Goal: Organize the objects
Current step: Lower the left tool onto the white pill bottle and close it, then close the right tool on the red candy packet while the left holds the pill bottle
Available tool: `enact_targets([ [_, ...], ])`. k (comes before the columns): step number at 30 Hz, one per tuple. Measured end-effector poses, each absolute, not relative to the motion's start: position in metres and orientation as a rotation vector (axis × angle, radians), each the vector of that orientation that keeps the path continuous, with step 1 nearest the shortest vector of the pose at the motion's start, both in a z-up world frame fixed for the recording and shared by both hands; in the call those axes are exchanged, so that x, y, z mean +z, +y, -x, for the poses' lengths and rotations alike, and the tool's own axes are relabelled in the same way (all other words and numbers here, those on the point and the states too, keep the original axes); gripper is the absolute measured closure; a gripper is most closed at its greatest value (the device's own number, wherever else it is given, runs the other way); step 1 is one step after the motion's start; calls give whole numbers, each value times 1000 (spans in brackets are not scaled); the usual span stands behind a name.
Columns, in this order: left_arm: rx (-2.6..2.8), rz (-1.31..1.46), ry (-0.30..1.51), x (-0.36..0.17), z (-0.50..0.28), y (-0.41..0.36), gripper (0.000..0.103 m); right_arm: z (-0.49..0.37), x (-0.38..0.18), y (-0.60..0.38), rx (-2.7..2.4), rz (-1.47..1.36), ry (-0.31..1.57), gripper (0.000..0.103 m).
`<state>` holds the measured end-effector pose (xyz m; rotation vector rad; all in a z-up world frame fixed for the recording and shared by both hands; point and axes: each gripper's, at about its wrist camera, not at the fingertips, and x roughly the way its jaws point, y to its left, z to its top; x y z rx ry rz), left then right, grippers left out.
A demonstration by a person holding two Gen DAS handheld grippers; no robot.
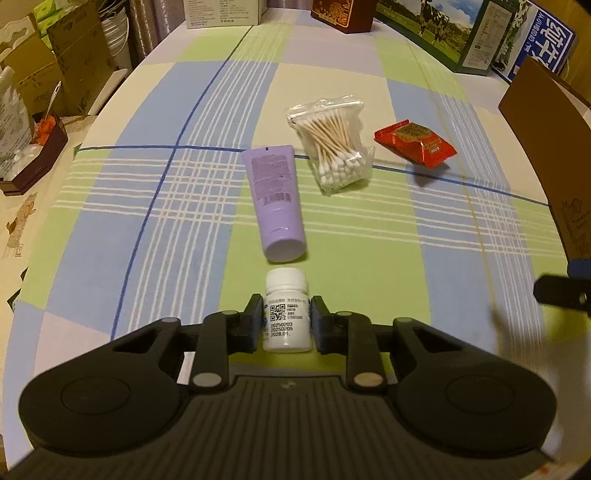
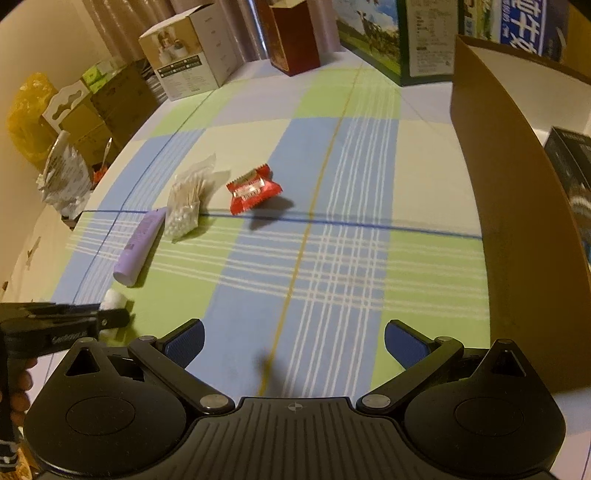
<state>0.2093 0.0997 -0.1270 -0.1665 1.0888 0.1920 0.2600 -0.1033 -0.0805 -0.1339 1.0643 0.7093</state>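
Observation:
My left gripper [image 1: 286, 314] is shut on a small white pill bottle [image 1: 286, 317], its pads against both sides of the bottle, low over the checked tablecloth. Ahead of it lie a purple tube [image 1: 275, 201], a clear bag of cotton swabs [image 1: 334, 146] and a red snack packet [image 1: 415, 142]. My right gripper [image 2: 293, 345] is open and empty above the cloth. In the right wrist view the left gripper [image 2: 110, 317] and the bottle [image 2: 112, 301] show at the left, with the tube [image 2: 138, 247], swab bag [image 2: 186, 203] and red packet [image 2: 253, 190] beyond.
A brown cardboard box wall [image 2: 498, 192] stands at the right, also seen in the left wrist view [image 1: 546, 122]. Milk cartons [image 1: 461, 33], a dark red box [image 2: 291, 37] and a white box [image 2: 192, 51] line the far edge. Boxes and bags crowd the left side [image 2: 66, 122].

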Motion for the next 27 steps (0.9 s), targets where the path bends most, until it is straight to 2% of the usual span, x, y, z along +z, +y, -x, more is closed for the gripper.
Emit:
enact_targets([
  [12, 283, 203, 1029, -102, -193, 142, 81, -293, -72, -47, 817, 230, 905, 3],
  [14, 297, 206, 1008, -96, -198, 148, 81, -301, -73, -32, 845, 253, 874, 16],
  [24, 305, 207, 948, -85, -230, 162, 81, -333, -108, 22, 908, 356, 885, 39],
  [27, 302, 206, 946, -86, -239, 164, 81, -338, -120, 29, 896, 381, 908, 51],
])
